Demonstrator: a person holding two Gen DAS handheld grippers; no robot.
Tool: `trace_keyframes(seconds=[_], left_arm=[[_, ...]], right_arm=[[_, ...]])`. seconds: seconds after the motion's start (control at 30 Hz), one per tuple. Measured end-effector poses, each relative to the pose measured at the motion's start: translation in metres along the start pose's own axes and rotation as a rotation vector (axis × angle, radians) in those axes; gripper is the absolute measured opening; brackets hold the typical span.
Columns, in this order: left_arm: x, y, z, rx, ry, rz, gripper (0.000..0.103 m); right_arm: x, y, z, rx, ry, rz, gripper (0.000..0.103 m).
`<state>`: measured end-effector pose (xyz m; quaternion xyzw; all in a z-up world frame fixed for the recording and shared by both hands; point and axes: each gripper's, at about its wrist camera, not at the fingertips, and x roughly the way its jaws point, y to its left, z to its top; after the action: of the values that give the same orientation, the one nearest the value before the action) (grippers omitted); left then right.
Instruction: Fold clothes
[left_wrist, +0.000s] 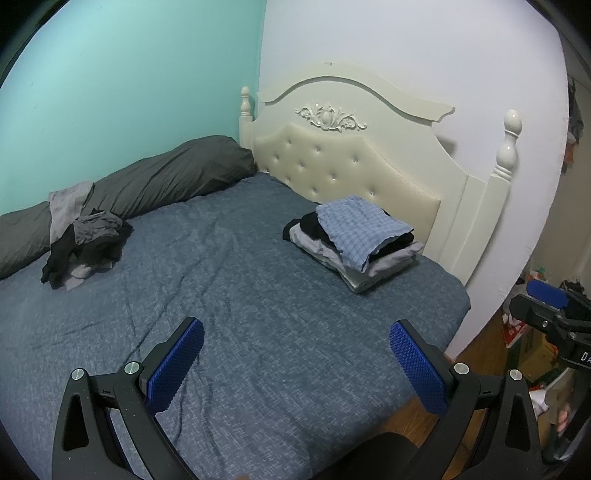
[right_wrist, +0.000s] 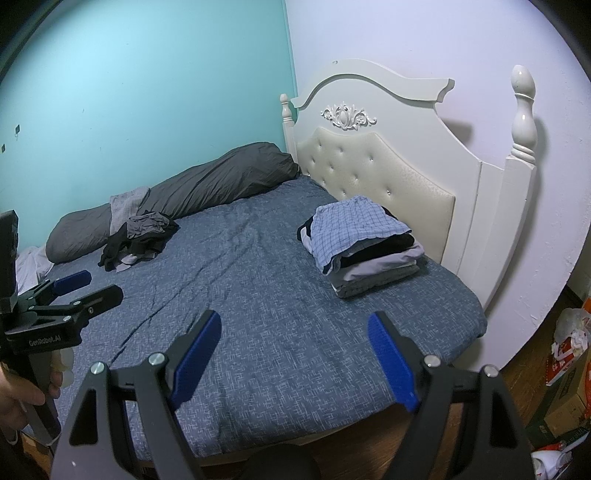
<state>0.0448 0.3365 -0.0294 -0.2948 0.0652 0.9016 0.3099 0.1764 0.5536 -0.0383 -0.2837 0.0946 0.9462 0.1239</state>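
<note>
Grippers idle above bed: left gripper spread, empty; right gripper spread, empty. Unfolded clothes heap far-left beside grey pillow; folded stack near headboard. Risk: tangled heap, pinch lifts several garments together.

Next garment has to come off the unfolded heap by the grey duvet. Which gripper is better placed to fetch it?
Probably the left gripper: it sits on the side of the bed nearer the unfolded heap. The right gripper is nearer the folded stack. Both are open and empty.
</note>
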Motion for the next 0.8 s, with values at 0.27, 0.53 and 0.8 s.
trace_keyframes(seconds=[0.27, 0.53, 0.8], left_arm=[[0.0013, -0.0023, 0.0001, 0.008, 0.009, 0.000, 0.103], [-0.0014, -0.0049, -0.0013, 0.018, 0.004, -0.005, 0.103], [-0.0021, -0.0031, -0.0007, 0.015, -0.001, -0.014, 0.103]], right_arm=[[0.0002, 0.0001, 0.0002, 0.000, 0.001, 0.002, 0.083], [0.0007, 0.0005, -0.0006, 0.001, 0.001, 0.001, 0.083], [0.0007, 0.0004, -0.0015, 0.000, 0.002, 0.002, 0.083]])
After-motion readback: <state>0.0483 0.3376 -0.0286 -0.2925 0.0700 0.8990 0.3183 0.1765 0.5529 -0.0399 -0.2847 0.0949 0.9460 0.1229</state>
